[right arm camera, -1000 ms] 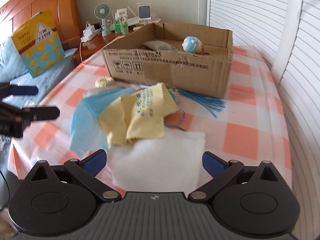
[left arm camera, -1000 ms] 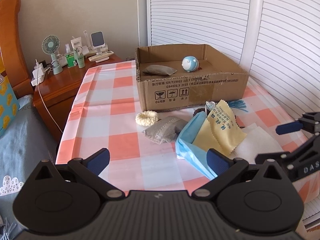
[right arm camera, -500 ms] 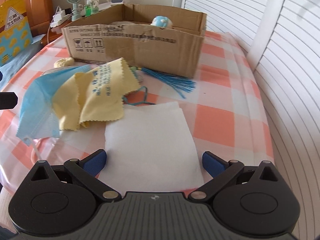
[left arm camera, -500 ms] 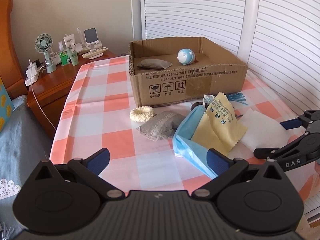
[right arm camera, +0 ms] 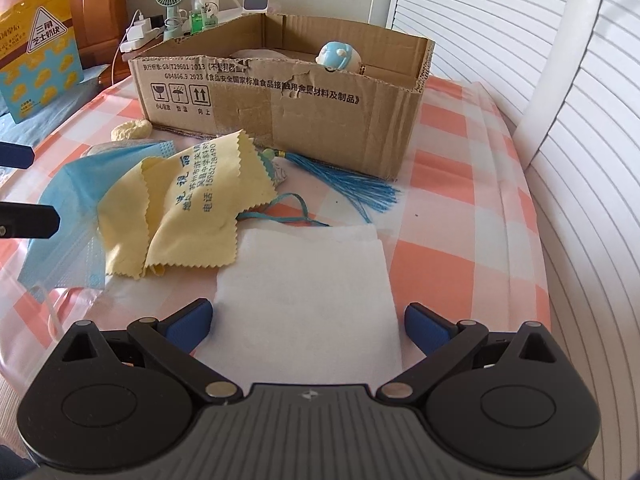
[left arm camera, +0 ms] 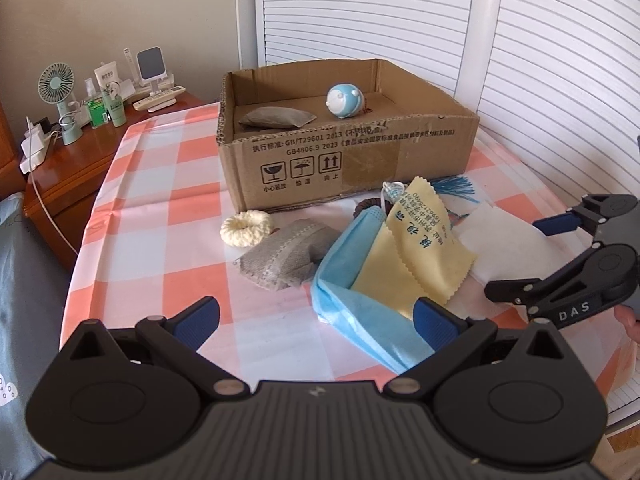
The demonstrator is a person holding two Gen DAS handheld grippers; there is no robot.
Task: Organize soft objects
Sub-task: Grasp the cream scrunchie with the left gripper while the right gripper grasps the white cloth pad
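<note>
A cardboard box (left arm camera: 360, 176) (right arm camera: 320, 120) stands on the checked table and holds a grey pouch (left arm camera: 276, 119) and a blue-white ball toy (left arm camera: 344, 100). In front lie a cream scrunchie (left arm camera: 247, 227), a grey pouch (left arm camera: 284, 258), a blue face mask (left arm camera: 352, 308) (right arm camera: 68, 208), a yellow cloth (left arm camera: 416, 248) (right arm camera: 180, 204), a blue tassel (right arm camera: 344, 184) and a white cloth (right arm camera: 308, 292). My left gripper (left arm camera: 316, 320) is open and empty, near the mask. My right gripper (right arm camera: 306, 320) is open, its fingers either side of the white cloth's near end.
A wooden nightstand (left arm camera: 76, 168) at the left carries a small fan (left arm camera: 60, 96), bottles and chargers. White louvred doors (left arm camera: 540, 60) run behind and to the right. A yellow package (right arm camera: 36, 48) leans against the headboard. The table edge lies close below both grippers.
Both grippers have moved nearer to the items. The right gripper has come forward and lower over the white cloth. Both stay open; no item has moved.
</note>
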